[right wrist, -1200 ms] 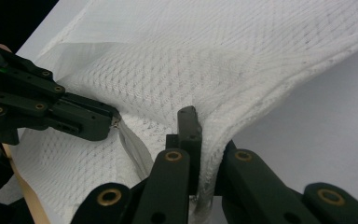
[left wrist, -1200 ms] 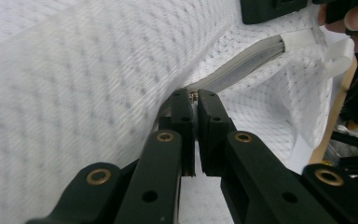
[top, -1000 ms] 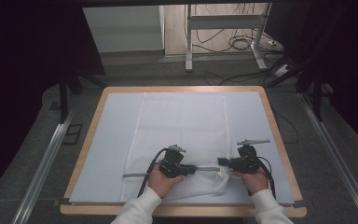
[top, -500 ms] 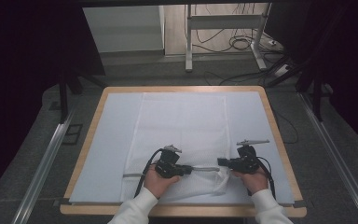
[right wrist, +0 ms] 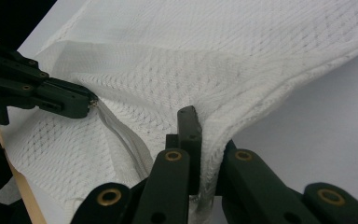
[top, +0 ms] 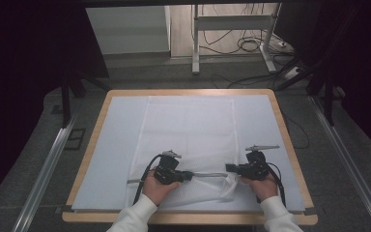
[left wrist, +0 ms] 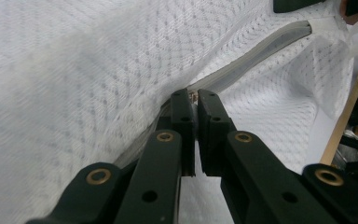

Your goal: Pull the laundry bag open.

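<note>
Where the white mesh laundry bag (top: pixel 188 140) lies flat on the pale-covered wooden table (top: pixel 290 145), the left hand-held gripper (left wrist: pixel 192 95) is clamped on the small metal zipper pull (left wrist: pixel 194 96) of the bag's grey zipper (left wrist: pixel 256 53). The right hand-held gripper (right wrist: pixel 205 135) pinches the bag's mesh fabric at its near right corner.

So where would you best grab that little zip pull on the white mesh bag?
Take the zip pull by its small metal tab, coming level along the grey zipper from its closed end. The tab is thin and lies in line with the track, so narrow tips pinch it flat, as the left tongs do while the right tongs hold the mesh bag corner.
</note>
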`<control>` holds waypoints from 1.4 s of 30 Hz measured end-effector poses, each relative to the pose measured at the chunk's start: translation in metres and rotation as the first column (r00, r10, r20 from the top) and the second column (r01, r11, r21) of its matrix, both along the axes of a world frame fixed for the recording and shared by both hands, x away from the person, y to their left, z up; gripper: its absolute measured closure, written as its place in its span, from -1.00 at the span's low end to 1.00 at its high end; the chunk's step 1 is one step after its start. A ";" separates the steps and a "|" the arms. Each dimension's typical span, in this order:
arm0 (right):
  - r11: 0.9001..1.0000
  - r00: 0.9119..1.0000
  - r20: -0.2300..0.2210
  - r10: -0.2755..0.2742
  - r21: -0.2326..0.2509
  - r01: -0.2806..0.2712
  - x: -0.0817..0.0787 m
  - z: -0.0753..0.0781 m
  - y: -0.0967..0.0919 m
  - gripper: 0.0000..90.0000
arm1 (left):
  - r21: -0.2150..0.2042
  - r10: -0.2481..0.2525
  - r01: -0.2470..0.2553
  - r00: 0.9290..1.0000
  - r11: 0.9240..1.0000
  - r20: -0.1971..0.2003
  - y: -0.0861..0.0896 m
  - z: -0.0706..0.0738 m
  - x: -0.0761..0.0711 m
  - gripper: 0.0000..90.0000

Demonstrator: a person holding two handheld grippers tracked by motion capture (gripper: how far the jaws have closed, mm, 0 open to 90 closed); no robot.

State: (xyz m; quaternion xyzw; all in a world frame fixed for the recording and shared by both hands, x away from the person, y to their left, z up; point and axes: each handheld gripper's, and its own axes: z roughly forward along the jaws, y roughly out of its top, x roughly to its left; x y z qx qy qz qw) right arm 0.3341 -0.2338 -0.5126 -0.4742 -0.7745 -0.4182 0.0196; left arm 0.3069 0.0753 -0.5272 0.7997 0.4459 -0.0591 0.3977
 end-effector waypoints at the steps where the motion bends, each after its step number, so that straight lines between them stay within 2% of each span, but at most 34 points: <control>1: 1.000 1.000 0.000 0.000 0.003 0.000 0.000 0.000 0.000 0.96 | 0.004 -0.002 0.002 1.000 1.000 0.003 0.002 0.000 0.000 0.93; 8: 1.000 1.000 0.001 -0.001 -0.001 0.001 0.000 0.000 0.000 0.96 | 0.002 0.016 -0.016 1.000 1.000 0.005 0.010 0.001 -0.002 0.93; 10: 1.000 1.000 0.000 0.000 -0.003 0.000 0.000 -0.001 0.000 0.96 | 0.015 0.015 -0.015 1.000 1.000 0.006 0.011 0.000 -0.002 0.93; 20: 1.000 1.000 0.005 0.002 -0.017 -0.002 -0.001 -0.002 0.002 0.96 | 0.020 0.019 -0.019 1.000 1.000 0.016 0.019 0.003 -0.008 0.93; 26: 1.000 1.000 0.012 -0.005 -0.014 0.005 -0.002 0.000 0.000 0.96 | 0.025 0.035 -0.036 0.999 0.999 0.030 0.033 0.007 -0.011 0.93; 28: 1.000 1.000 0.011 -0.005 -0.010 0.005 -0.002 0.000 0.001 0.96 | 0.016 0.036 -0.036 0.999 0.999 0.027 0.040 0.008 -0.011 0.93; 35: 1.000 1.000 0.025 0.007 -0.020 -0.007 -0.005 0.002 0.004 0.96 | 0.032 0.018 -0.019 0.999 0.999 0.031 0.044 0.009 -0.014 0.93; 38: 1.000 1.000 0.025 0.005 -0.024 -0.004 -0.004 0.002 0.003 0.96 | 0.035 0.036 -0.037 0.999 0.999 0.027 0.046 0.007 -0.015 0.93; 40: 1.000 1.000 0.028 -0.007 -0.028 0.008 -0.004 0.003 0.001 0.96 | 0.052 0.036 -0.037 0.999 0.998 0.027 0.049 0.006 -0.014 0.93; 42: 0.999 0.999 0.029 -0.014 -0.031 0.015 -0.004 0.003 -0.001 0.96 | 0.048 0.048 -0.049 0.999 0.998 0.026 0.051 0.006 -0.014 0.93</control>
